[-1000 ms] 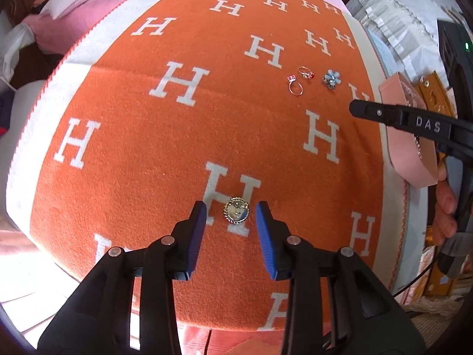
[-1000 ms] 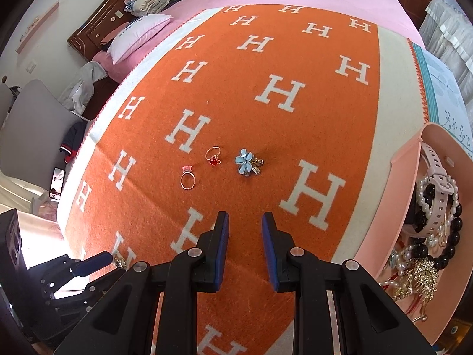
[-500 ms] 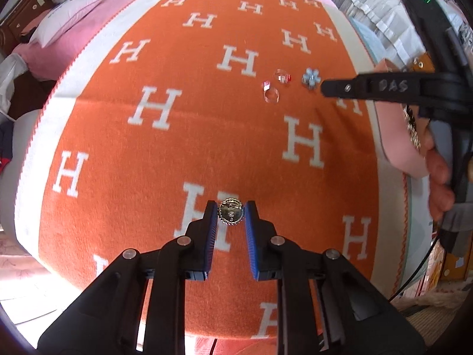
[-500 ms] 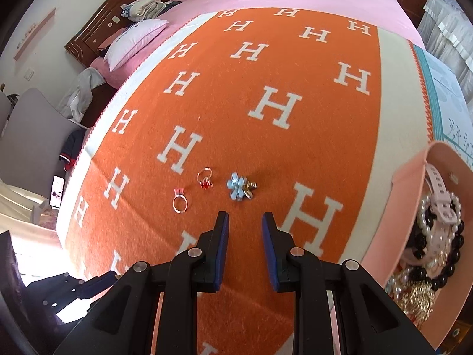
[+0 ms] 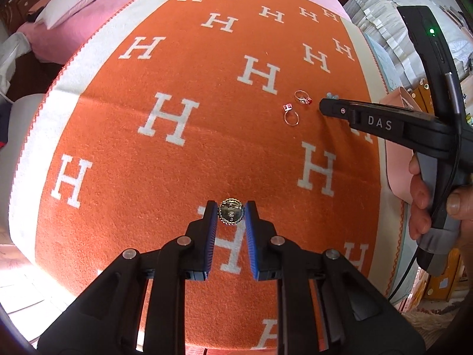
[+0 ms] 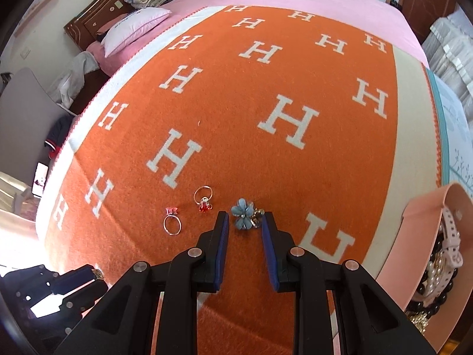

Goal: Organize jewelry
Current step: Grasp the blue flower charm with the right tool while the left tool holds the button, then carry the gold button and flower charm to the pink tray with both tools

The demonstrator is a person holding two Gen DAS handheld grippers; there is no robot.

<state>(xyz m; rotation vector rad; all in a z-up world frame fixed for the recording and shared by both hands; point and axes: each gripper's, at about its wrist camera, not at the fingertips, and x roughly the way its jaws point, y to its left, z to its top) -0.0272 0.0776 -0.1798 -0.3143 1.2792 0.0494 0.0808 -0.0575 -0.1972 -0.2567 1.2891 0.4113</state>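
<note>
A big orange blanket point(image 5: 207, 136) with white H letters covers the bed, and everything here is told from that blanket. Near its front edge, the left gripper point(image 5: 231, 214) has its two blue jaws squeezed tight on a small round gold charm point(image 5: 231, 213). The jaws have just been closing, and now the pads press on both sides of the charm, which sits over a white H. Toward the right side of the blanket lie three more small pieces in a short row. There is a thin ring with a pink stone point(image 6: 172, 221), then a ring with a red stone point(image 6: 204, 199) just beside it, and then a blue flower piece point(image 6: 244, 214) with a bit of gold at its side. The right gripper point(image 6: 244, 222) points down at the blanket with its jaws loose. The blue flower piece lies between the two tips, and the pads do not touch it. A person's hand point(image 5: 428, 204) holds this gripper by its grey handle. Off the right edge of the blanket stands a pink box point(image 6: 414, 236). Inside it are pearl beads, dark beads, a pale watch strap and some gold pieces.
</note>
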